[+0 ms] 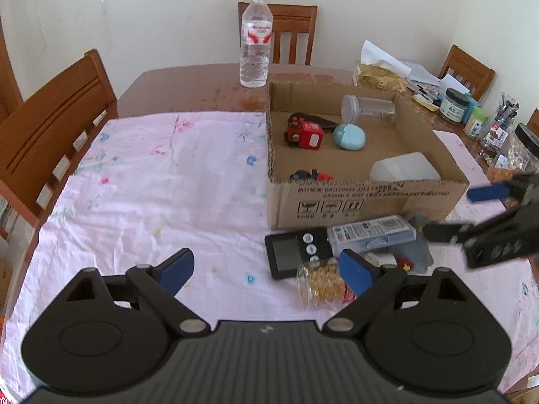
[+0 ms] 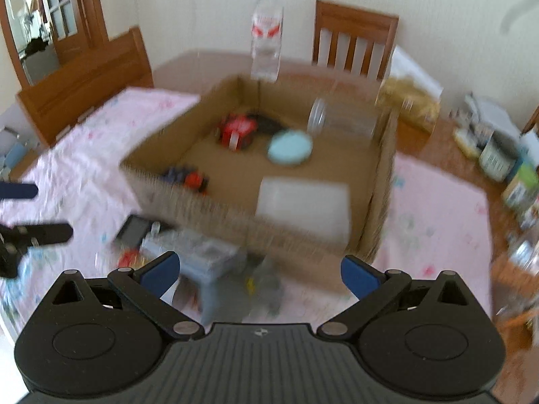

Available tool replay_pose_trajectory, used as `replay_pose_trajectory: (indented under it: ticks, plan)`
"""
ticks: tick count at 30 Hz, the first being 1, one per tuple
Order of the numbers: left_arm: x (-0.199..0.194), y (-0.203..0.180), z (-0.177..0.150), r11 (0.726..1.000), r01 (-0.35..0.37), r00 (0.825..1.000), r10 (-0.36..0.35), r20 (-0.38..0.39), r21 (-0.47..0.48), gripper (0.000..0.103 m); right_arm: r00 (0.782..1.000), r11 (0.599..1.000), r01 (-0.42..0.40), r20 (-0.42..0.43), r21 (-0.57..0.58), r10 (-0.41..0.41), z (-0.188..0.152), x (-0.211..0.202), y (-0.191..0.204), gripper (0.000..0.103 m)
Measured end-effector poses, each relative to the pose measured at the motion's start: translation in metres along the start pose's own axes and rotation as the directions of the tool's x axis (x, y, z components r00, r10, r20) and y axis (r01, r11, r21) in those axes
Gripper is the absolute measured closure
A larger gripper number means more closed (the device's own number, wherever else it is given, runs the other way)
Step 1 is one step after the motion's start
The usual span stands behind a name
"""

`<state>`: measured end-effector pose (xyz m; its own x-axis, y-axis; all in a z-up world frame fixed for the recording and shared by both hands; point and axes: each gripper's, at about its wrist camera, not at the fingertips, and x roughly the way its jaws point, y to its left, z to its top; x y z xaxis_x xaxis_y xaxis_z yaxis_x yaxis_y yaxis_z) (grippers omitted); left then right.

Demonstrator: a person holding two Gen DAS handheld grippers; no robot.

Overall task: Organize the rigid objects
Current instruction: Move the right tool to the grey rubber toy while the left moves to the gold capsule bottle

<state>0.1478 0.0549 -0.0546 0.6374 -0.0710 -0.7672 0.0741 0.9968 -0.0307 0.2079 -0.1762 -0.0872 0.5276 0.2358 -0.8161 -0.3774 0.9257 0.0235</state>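
Outside the cardboard box [image 1: 367, 198], pressed up against its near wall, lies the pile not yet sorted: clear flat case [image 1: 370, 234] lengthwise along that wall, black digital device [image 1: 296, 254] touching the case's left end, grey toy [image 1: 422, 245] at its right end, tipped jar of gold bits [image 1: 320, 284] nearest of all. Already inside the box: red toy truck [image 1: 303, 133], blue oval case [image 1: 348, 136], clear tube [image 1: 369, 109], white container [image 1: 404, 166]

Left gripper [image 1: 269, 269] spread wide with nothing between the jaws, right blue finger overlapping the jar, bare pink cloth [image 1: 151, 185] under the rest of the gap. So the pile sits to the right of its line

Right gripper [image 2: 259, 272] at full spread, also empty, aimed down over the near wall of the box; blurred, yet case and grey toy show straight between its fingers. Judged nearer and better lined up for the case, whose long axis runs roughly across that spread, so probably little wrist turn needed
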Motion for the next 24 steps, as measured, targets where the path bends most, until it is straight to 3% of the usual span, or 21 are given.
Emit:
replay_pose_trajectory:
  ticks: [10,20,24]
  plan:
    - [-0.006,-0.004,-0.012,1.000,-0.012,1.000,0.012,-0.019,-0.007,0.010,0.998,0.999,0.031,-0.055,0.033,-0.029,-0.012,0.034,-0.001,0.000]
    - [-0.005,-0.010,-0.016,1.000,-0.002,1.000,0.002,-0.028,-0.009,0.010,0.996,0.989,-0.030,-0.079,0.142,0.041,-0.045,0.020,-0.031,0.000]
    - [-0.001,-0.017,-0.016,1.000,0.008,0.999,-0.008,-0.033,-0.003,0.010,0.992,0.996,-0.018,-0.123,0.089,0.028,-0.055,0.026,-0.028,0.000]
